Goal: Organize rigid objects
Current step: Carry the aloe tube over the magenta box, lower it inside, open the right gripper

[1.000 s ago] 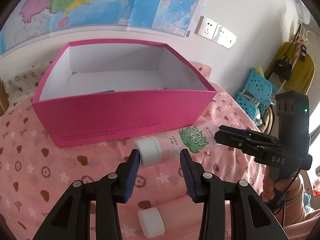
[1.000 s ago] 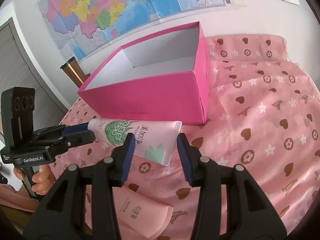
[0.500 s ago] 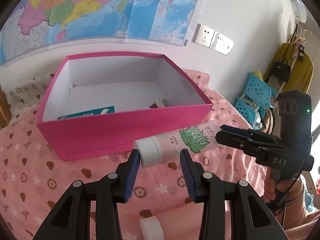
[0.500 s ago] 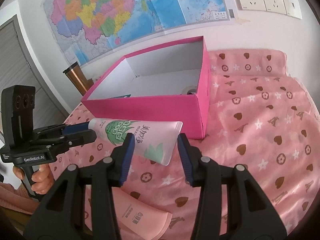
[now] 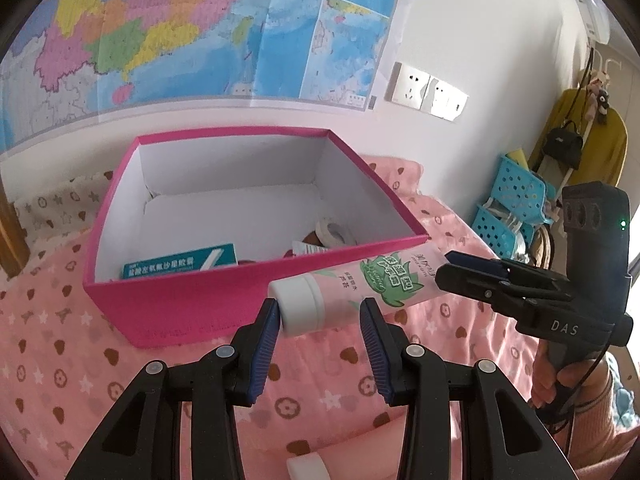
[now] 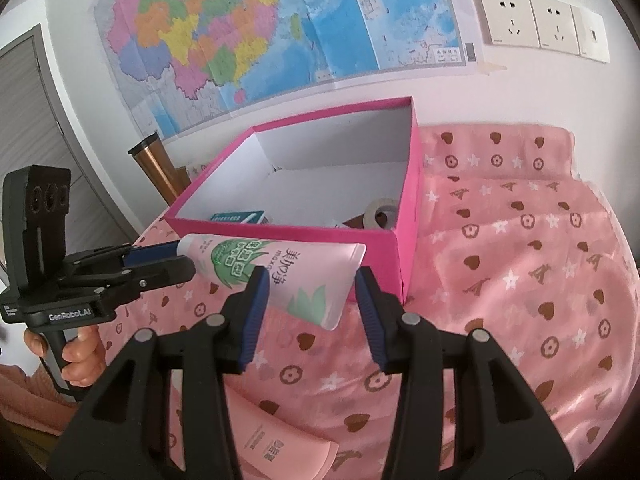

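Note:
A pink tube with green leaf print and a white cap (image 5: 360, 288) hangs in the air in front of the open pink box (image 5: 224, 304), level with its near rim. My left gripper (image 5: 318, 320) grips the white cap end. My right gripper (image 6: 310, 292) grips the flat crimped end of the tube (image 6: 288, 276). In the box (image 6: 408, 216) lie a teal carton (image 5: 180, 266), a tape roll (image 5: 334, 232) and another small tube. A second pink tube (image 6: 280, 440) lies on the bed below the grippers.
The box stands on a bed with a pink heart-print cover (image 6: 520, 264) against the wall with a map. A copper flask (image 6: 154, 168) stands left of the box. Blue baskets (image 5: 516, 208) stand beside the bed.
Both grippers have lifted the leaf-print tube off the bed cover up to the height of the box's near rim. The inside of the box has come into view.

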{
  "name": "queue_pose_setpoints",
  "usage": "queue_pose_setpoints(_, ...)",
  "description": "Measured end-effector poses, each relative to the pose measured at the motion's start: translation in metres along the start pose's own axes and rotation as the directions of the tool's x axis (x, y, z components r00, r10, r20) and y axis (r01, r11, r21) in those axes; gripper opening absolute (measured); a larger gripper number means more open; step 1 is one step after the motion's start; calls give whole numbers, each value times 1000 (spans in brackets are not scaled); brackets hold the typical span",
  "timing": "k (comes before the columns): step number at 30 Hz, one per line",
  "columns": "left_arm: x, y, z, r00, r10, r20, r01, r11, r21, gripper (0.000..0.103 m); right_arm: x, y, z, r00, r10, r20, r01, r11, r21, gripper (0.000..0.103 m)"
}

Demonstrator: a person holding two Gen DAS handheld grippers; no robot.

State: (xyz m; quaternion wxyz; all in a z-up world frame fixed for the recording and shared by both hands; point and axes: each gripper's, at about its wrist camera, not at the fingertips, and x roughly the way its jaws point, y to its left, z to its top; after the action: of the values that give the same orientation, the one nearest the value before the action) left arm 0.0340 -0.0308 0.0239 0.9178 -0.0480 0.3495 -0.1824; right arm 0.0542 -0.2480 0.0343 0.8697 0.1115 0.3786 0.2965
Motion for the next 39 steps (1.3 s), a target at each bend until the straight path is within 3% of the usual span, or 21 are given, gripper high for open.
queue_pose_setpoints(39, 13, 4, 34, 999, 42, 32, -43, 999, 32, 41, 9, -3, 40, 999, -31, 39, 34, 998, -55, 49)
